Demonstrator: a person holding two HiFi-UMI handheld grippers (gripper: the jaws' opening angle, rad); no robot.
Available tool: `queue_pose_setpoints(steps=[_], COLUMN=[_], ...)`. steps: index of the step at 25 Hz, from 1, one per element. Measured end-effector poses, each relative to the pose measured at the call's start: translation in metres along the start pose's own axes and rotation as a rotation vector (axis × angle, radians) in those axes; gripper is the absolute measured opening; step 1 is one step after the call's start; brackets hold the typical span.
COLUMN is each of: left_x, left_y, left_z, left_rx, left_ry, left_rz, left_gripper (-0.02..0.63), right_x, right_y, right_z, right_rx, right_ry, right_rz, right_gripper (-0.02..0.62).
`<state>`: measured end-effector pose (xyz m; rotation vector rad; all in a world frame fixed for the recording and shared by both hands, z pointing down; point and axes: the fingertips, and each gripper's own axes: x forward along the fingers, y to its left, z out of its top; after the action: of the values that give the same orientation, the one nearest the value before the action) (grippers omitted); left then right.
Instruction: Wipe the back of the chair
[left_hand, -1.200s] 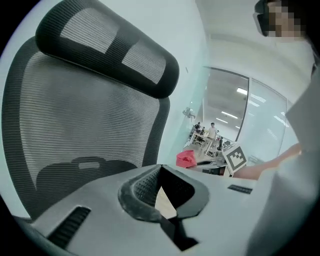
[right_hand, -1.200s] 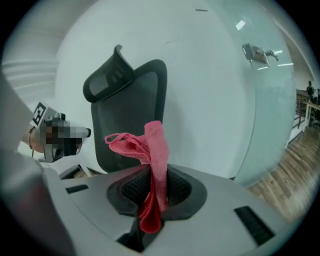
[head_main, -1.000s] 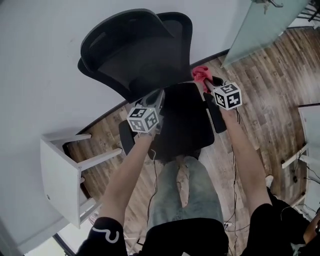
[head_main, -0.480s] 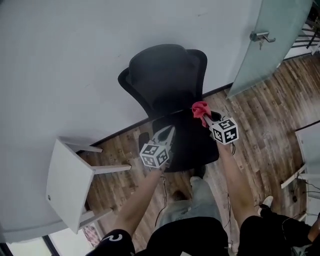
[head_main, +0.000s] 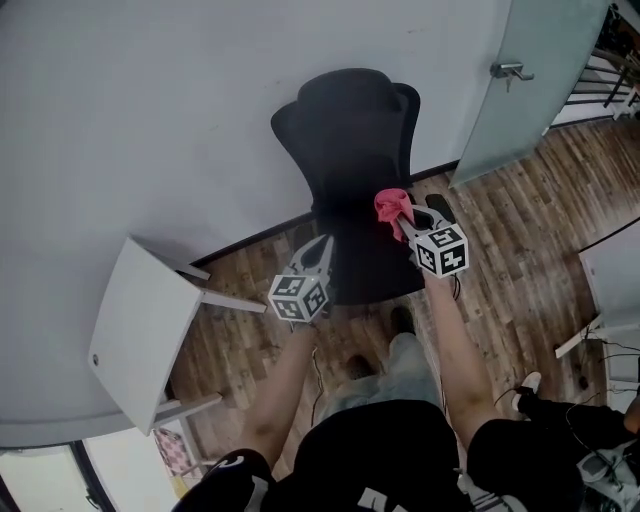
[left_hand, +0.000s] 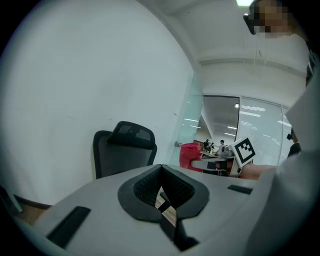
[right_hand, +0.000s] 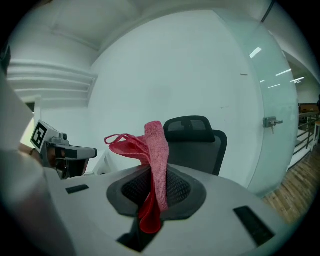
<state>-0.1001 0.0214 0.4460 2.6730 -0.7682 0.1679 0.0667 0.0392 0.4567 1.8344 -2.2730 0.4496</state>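
Note:
A black office chair (head_main: 350, 140) stands against the white wall, its back and headrest facing me. My right gripper (head_main: 403, 218) hovers over the seat's right side, shut on a red cloth (head_main: 391, 205) that sticks up from its jaws. In the right gripper view the red cloth (right_hand: 155, 165) hangs between the pads (right_hand: 177, 192), with the chair back (right_hand: 197, 145) beyond it. My left gripper (head_main: 318, 250) is at the seat's left front edge, shut with nothing in it. In the left gripper view the chair (left_hand: 122, 150) is ahead and the cloth (left_hand: 190, 155) is to the right.
A white stool (head_main: 140, 330) lies tipped at the left on the wood floor (head_main: 520, 220). A frosted glass door (head_main: 540, 80) with a handle stands at the right. The person's legs and shoes are below the seat, and cables trail by a white edge at the far right.
The view has drawn back from the chair, which now looks smaller and more upright. Both grippers sit lower in the view, and the right one still holds the red cloth.

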Motion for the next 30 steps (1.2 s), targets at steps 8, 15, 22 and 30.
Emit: queue_pose_setpoints(steps=[8,15,22,30], left_x=[-0.058,-0.086,-0.083,-0.072], left_y=[-0.037,-0.088,-0.155,-0.228], left_z=[0.011,0.007,-0.009,-0.017], left_rx=[0.025,0.035,0.0,0.02], left_ry=[-0.04,-0.071,-0.105,-0.092], left_rz=[0.027,0.09,0.153,0.144], left_gripper=[0.025,0.025,0.025,0.025], right_x=[-0.048,-0.103,-0.167,-0.229], right_y=[0.054,0.061,0.042,0.018], right_z=[0.004,-0.013,-0.021,-0.025], right_rx=[-0.019,-0.009,-0.037,-0.042], right_ry=[-0.007,-0.002,-0.027,-0.059], right_rz=[0.01,0.051,0.094,0.092], right_gripper=[0.069,0.068,0.067,0.067])
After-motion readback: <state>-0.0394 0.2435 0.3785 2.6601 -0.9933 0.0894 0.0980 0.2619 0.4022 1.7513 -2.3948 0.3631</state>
